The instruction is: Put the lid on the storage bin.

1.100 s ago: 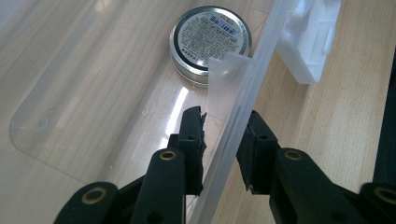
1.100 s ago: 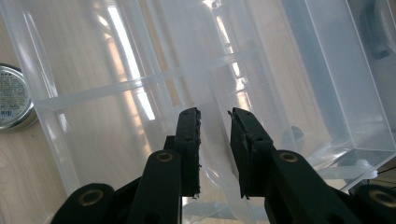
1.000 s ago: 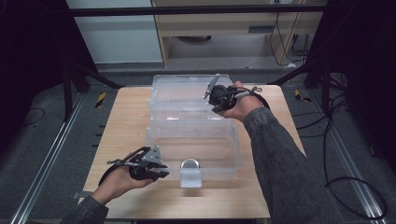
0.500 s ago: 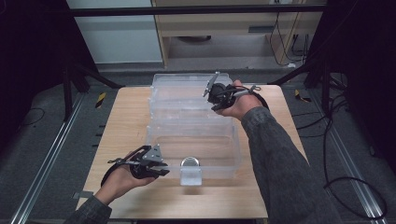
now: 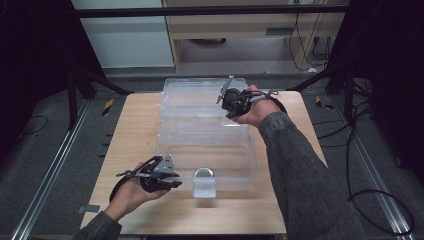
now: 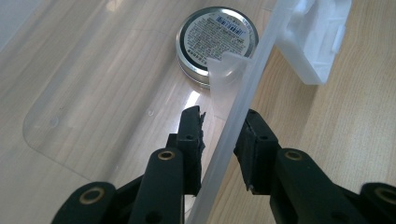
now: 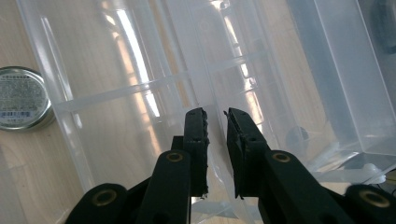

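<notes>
1. The clear plastic box (image 5: 207, 150) is see-through, with thin pale walls and a white latch (image 5: 204, 189) on its near side; it stands mid-table (image 5: 130, 130).
2. A round tin (image 6: 217, 44) with a printed label lies flat on the box's floor, just behind the latch.
3. The left gripper (image 5: 172, 180) straddles the box's near wall by its near left corner, one jaw inside, one outside; the pads look apart from the wall, not clamped.
4. The right gripper (image 5: 224, 96) sits at the box's far right part; its jaws have just been closing, a narrow gap left, around a clear rim or rib; I cannot tell if they press.
5. Bare table lies left of the box.
</notes>
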{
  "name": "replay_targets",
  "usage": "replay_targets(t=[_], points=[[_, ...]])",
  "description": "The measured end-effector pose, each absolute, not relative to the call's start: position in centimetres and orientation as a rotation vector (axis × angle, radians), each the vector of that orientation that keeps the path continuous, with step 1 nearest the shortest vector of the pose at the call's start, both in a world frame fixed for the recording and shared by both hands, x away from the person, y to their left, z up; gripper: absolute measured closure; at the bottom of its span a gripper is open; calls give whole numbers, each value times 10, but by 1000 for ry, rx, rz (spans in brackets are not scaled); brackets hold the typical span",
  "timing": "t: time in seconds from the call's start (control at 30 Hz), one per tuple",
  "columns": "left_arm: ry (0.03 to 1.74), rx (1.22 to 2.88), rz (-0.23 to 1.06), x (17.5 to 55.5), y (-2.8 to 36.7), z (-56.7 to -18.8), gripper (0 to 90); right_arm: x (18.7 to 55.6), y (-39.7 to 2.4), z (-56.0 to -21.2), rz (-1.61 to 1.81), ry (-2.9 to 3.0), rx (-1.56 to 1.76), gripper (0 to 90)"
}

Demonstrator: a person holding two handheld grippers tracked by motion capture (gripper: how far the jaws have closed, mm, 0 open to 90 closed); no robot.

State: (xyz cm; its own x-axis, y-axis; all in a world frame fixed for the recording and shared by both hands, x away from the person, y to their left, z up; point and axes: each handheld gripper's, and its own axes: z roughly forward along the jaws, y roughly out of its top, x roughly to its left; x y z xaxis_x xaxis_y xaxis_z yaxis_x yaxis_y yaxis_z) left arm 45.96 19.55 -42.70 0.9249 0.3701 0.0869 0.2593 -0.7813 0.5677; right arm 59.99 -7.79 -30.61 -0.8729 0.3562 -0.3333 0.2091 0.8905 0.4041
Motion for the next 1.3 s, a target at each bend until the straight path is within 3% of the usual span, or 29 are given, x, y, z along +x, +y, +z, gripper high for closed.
replay_targets(t=[1.3], points=[[473, 2497, 262, 459, 196, -428, 705, 576, -77, -298, 565, 2652, 367, 825]])
